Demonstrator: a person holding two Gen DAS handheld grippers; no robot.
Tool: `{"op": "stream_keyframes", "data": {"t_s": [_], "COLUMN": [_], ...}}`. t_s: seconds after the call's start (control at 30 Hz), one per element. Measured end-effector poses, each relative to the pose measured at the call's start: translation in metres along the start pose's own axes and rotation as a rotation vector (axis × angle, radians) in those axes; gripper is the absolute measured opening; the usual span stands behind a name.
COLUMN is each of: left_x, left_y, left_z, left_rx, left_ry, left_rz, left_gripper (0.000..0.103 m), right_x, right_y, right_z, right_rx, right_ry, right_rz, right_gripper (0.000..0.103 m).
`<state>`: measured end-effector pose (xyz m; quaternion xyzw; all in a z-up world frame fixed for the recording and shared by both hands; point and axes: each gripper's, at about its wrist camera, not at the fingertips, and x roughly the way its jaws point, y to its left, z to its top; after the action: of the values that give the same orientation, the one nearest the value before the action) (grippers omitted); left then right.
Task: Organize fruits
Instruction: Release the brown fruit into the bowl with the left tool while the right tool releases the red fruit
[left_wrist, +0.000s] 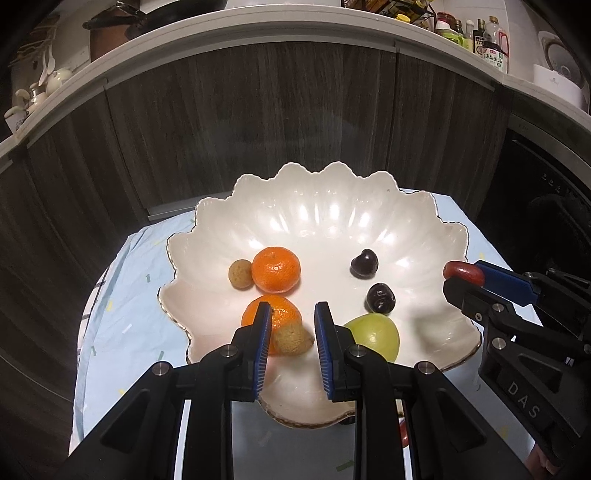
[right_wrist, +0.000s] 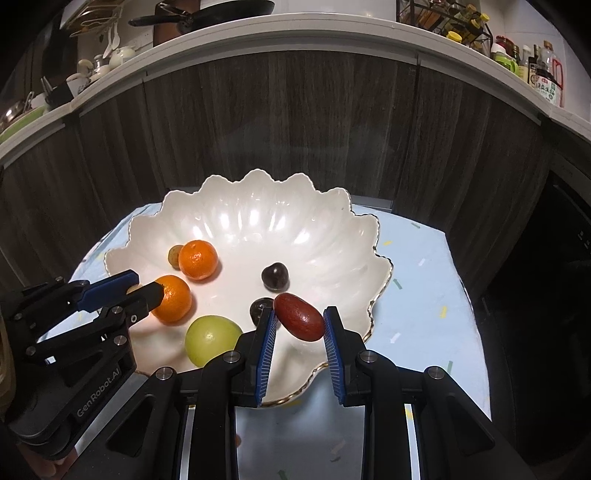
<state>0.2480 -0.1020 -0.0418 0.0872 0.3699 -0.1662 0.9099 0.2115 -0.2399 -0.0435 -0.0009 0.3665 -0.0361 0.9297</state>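
Both claws are over the scalloped white bowl (left_wrist: 332, 221), which sits on a pale blue cloth (left_wrist: 122, 280) covering the surface. The left claw (left_wrist: 291, 321) has its blue pads nipped on a small tan, rough-skinned fruit (left_wrist: 290, 339), low and centre in the left wrist view, right in front of the nearer mandarin (left_wrist: 284, 314). The right claw (right_wrist: 300, 325) is clamped on a reddish-brown oval fruit (right_wrist: 299, 316), tilted between its pads, at lower centre of the right wrist view, over the bowl's near right edge.

In the bowl: a second mandarin (left_wrist: 276, 269) at centre left with another tan fruit (left_wrist: 240, 274) touching its left side, two dark round fruits (left_wrist: 365, 263) (left_wrist: 380, 298) right of centre (cherries, by the look of them, though I can't be sure), and a green fruit (left_wrist: 375, 334) at the near edge, just right of the left claw's pad.

Behind it all, dark wood cabinet fronts (left_wrist: 258, 122), and along the top of the frame a countertop with bottles (left_wrist: 491, 44) at upper right.
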Motion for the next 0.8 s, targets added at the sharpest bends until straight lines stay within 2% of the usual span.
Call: {"op": "stream_keyframes", "data": {"t_s": [0.13, 0.23, 0.3, 0.37, 0.4, 0.5, 0.67, 0.8], "left_x": [-0.003, -0.007, -0.010, -0.016, -0.018, -0.025, -0.042, -0.056], "left_y": [0.000, 0.001, 0.001, 0.002, 0.002, 0.003, 0.007, 0.007], "left_z": [-0.001, 0.000, 0.000, -0.001, -0.002, -0.004, -0.009, -0.014], "left_rx": [0.009, 0.010, 0.013, 0.014, 0.016, 0.015, 0.004, 0.006], "left_ry": [-0.005, -0.012, -0.020, -0.033, -0.038, -0.047, -0.070, -0.081], "left_rz": [0.022, 0.042, 0.054, 0.074, 0.082, 0.098, 0.129, 0.147], "left_gripper": [0.038, 0.045, 0.054, 0.063, 0.063, 0.067, 0.081, 0.082], "right_x": [-0.005, -0.009, -0.013, -0.018, -0.021, -0.029, -0.039, -0.046], "right_y": [0.003, 0.003, 0.003, 0.001, 0.001, 0.000, 0.004, 0.006], "right_z": [0.000, 0.001, 0.001, 0.001, 0.001, 0.002, 0.000, -0.006], "right_rx": [-0.017, -0.019, -0.023, -0.024, -0.023, -0.019, -0.020, -0.015], "right_ry": [-0.017, -0.034, -0.049, -0.068, -0.078, -0.093, -0.097, -0.095], "right_rz": [-0.024, -0.046, -0.067, -0.095, -0.107, -0.123, -0.124, -0.125], "right_gripper": [0.034, 0.050, 0.067, 0.075, 0.077, 0.078, 0.080, 0.080]}}
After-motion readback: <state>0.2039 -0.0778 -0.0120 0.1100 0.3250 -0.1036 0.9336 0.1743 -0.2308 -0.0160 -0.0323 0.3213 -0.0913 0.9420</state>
